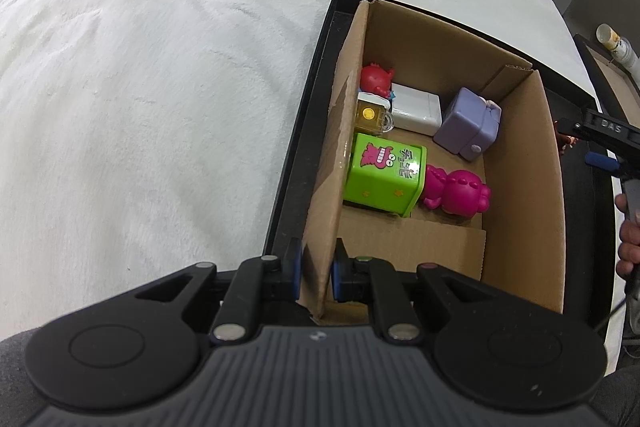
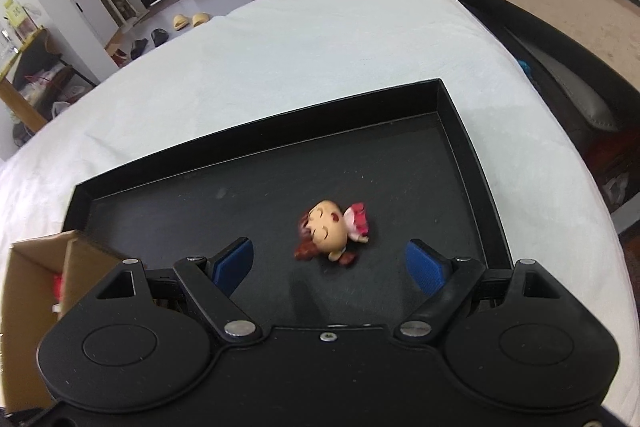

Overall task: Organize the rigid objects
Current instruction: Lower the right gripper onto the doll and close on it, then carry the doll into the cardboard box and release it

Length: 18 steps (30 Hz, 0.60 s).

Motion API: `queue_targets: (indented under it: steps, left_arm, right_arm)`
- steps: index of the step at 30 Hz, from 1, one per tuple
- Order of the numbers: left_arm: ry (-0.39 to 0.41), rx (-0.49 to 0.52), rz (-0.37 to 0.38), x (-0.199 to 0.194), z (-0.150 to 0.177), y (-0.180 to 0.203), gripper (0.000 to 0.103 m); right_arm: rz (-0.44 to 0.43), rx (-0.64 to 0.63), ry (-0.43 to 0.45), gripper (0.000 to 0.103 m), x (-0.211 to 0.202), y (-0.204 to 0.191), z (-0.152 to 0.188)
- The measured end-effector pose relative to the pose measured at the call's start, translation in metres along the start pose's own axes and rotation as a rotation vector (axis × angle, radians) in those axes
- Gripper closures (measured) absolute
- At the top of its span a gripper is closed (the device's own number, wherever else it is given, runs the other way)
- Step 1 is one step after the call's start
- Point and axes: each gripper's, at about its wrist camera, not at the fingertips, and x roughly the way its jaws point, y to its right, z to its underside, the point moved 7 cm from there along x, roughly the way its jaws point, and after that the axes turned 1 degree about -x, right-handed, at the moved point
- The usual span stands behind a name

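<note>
Beside the box (image 2: pixel 36 267), we hang our right gripper (image 2: pixel 330 263) open over the light, stiff doll (image 2: pixel 332 233); take its head. Our left gripper (image 1: pixel 316 271) clamps the box wall.

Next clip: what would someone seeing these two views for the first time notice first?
The cardboard box in the black tray stands out, packed with bright toys: a green block, a magenta figure and a lilac toy. The left hand-held gripper pinches the box's near wall. In the right view, a doll figurine lies alone on the tray floor, ahead of the open right hand-held gripper.
</note>
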Motion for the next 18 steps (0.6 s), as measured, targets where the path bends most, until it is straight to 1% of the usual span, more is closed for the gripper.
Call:
queue_targets:
  steps: [4,9,11,12,13,14,15,18]
  left_arm:
    - [-0.005,-0.008,-0.004,0.001,-0.001,0.000,0.090]
    - [-0.005,-0.010,0.001,0.001,0.000,-0.001,0.090]
    - [-0.007,-0.009,0.005,0.001,-0.001,-0.002,0.090]
    - [-0.008,-0.009,0.007,0.001,-0.001,-0.002,0.090]
    - [-0.009,-0.008,0.007,0.002,-0.001,-0.002,0.090]
    - [-0.011,-0.005,0.005,0.002,-0.001,-0.002,0.090]
    - [-0.011,-0.002,0.003,0.002,-0.001,-0.001,0.090]
    - [-0.006,0.025,-0.009,0.001,-0.002,0.004,0.090]
  right_arm:
    - [0.026,-0.032,0.011,0.022,0.011,-0.002,-0.002]
    - [0.086,-0.080,0.052,0.023,0.013,-0.004,-0.004]
    - [0.090,-0.093,0.063,0.025,0.013,-0.004,-0.003]
    - [0.095,-0.099,0.067,0.029,0.013,-0.004,-0.003]
    - [0.105,-0.108,0.067,0.040,0.013,-0.004,-0.002]
    - [0.103,-0.111,0.063,0.046,0.015,-0.006,-0.003]
    - [0.083,-0.102,0.058,0.060,0.015,-0.006,-0.002]
    - [0.062,-0.083,0.043,0.061,0.010,-0.006,0.001]
